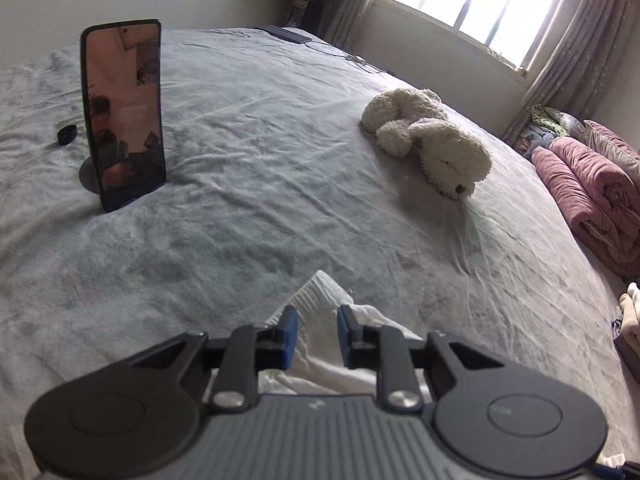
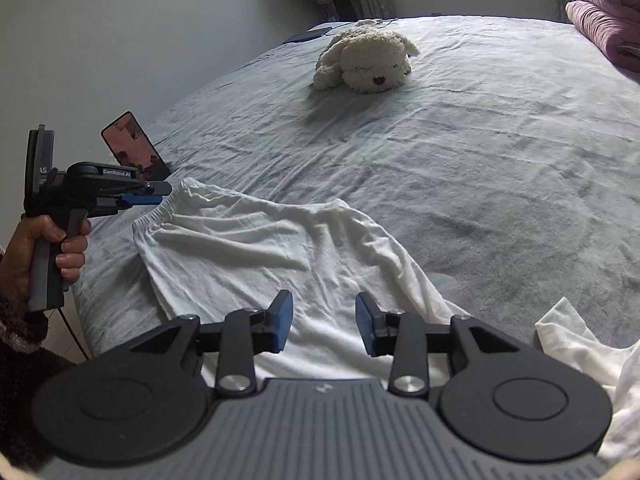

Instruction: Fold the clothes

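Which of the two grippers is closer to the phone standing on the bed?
Left. The left gripper hovers just in front of the phone; the right gripper sits farther off, over the white garment.

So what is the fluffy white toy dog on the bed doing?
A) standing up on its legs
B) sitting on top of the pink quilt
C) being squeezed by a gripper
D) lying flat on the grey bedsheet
D: the plush dog lies flat on the grey bedsheet, apart from the rolled pink quilt, with both grippers well short of it.
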Motion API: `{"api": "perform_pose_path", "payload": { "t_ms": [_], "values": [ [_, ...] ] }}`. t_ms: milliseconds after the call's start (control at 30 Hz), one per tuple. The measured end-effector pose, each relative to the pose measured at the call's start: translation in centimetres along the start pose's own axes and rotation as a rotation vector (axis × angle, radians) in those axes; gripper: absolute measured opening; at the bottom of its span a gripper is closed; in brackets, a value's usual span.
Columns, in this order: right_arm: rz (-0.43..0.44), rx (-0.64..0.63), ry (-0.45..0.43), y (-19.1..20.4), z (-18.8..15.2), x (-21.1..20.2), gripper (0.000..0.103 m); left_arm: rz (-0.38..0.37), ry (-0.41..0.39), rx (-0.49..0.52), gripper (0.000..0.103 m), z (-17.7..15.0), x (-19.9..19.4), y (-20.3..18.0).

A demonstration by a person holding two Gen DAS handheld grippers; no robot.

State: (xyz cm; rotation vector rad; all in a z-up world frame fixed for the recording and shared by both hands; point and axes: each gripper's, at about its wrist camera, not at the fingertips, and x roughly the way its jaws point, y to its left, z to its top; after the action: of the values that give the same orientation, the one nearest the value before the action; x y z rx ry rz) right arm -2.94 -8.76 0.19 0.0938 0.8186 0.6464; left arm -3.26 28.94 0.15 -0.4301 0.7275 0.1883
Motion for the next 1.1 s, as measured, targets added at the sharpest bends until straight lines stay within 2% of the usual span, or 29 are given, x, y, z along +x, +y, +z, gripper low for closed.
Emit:
{"api": "perform_pose_path", "payload": {
  "t_ms": [67,133,300,467,633,667,700,767,933,1100],
  "values": [
    [-0.016,0.023,0.004,-1.1,0.9,0.9,0.039,-0.001,0.015,0.026,0.016,-0.2,1.1,-0.6],
    [-0.035,0.035,0.011,-2.0,1.6,2.0,0.039,0.031,0.021,0.046,0.015,-0.3,2.2,-0.9],
    [-0.005,0.051,0.047,-3.2,2.8,4.5,0.039,0.126,0.008,0.105,0.010,-0.5,4.0,-1.2],
    [0.027,0.041,0.073,-3.2,3.9,7.0,0.039,0.146,0.012,0.121,0.010,-0.3,4.2,-1.4],
    [0.059,0.021,0.066,-2.6,4.3,7.9,0.039,0.136,0.018,0.111,0.010,-0.2,4.2,-1.2],
    [0.063,0.013,0.067,-2.4,4.4,8.0,0.038,0.134,0.020,0.107,0.010,-0.2,4.2,-1.1],
    [0.067,0.005,0.067,-2.3,4.4,8.1,0.028,0.133,0.024,0.101,0.010,-0.1,4.1,-1.1],
    [0.058,-0.009,0.057,-1.9,4.5,8.2,0.015,0.129,0.031,0.090,0.010,-0.1,3.9,-1.1],
    [0.076,-0.055,0.026,-0.5,4.1,7.0,0.013,0.116,0.037,0.078,0.011,0.0,3.7,-1.0],
    [0.094,-0.098,0.066,1.0,3.2,7.4,0.013,0.103,0.043,0.067,0.011,0.0,3.4,-1.0]
  ]
}}
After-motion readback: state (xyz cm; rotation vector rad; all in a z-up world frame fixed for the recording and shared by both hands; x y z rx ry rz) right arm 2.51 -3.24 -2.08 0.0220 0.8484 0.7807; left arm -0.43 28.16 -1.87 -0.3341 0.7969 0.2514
